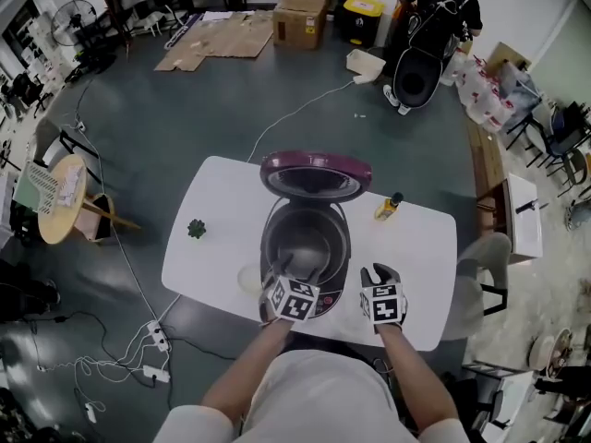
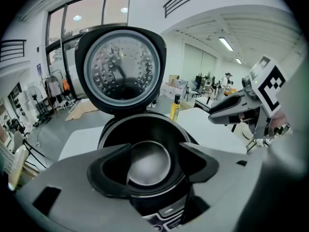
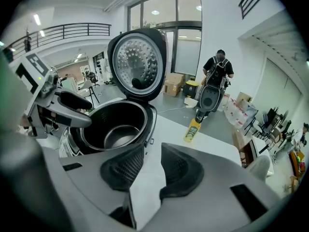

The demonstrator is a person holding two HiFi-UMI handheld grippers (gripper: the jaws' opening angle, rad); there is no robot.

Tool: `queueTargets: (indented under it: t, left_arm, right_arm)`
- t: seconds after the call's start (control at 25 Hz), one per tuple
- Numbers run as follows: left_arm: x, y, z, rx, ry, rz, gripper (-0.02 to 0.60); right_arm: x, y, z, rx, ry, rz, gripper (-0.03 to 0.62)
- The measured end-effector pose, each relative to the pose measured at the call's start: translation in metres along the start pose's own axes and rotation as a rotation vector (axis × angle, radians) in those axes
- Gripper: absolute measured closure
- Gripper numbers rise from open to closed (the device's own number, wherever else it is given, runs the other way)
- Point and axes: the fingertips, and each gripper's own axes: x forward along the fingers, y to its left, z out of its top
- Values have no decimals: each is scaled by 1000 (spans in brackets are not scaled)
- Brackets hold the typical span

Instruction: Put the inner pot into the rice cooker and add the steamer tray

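The rice cooker [image 1: 305, 247] stands in the middle of the white table [image 1: 222, 206] with its purple lid [image 1: 316, 174] swung up. The dark inner pot [image 1: 303, 240] sits inside it and shows nothing in it [image 2: 145, 170] [image 3: 118, 135]. A pale round tray-like thing [image 1: 247, 278] lies on the table at the cooker's left front, half hidden. My left gripper [image 1: 280, 280] [image 2: 154, 151] hangs over the cooker's near rim, open and holding nothing. To the cooker's right my right gripper [image 1: 379, 275] [image 3: 153, 149] is over bare table, its jaws apart and nothing between them.
A yellow bottle [image 1: 388, 207] [image 3: 193, 129] stands on the table behind the cooker's right side. A small green object [image 1: 196, 229] lies at the table's left. A person with a backpack [image 1: 429, 26] is far off. Cables [image 1: 138, 340] run on the floor at left.
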Motion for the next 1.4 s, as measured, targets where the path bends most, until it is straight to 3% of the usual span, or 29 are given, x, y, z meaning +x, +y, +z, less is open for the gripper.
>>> queueTargets:
  t: [0.68,1.4]
  left_arm:
    - [-29,-99,-5,-83,-34,9,278]
    - [-42,-183,-63,-110,-22,2,281]
  right_arm:
    - [-62,-27,-51,1,-50,109,476]
    - [-80,-26,-119,-25,-25,170,476]
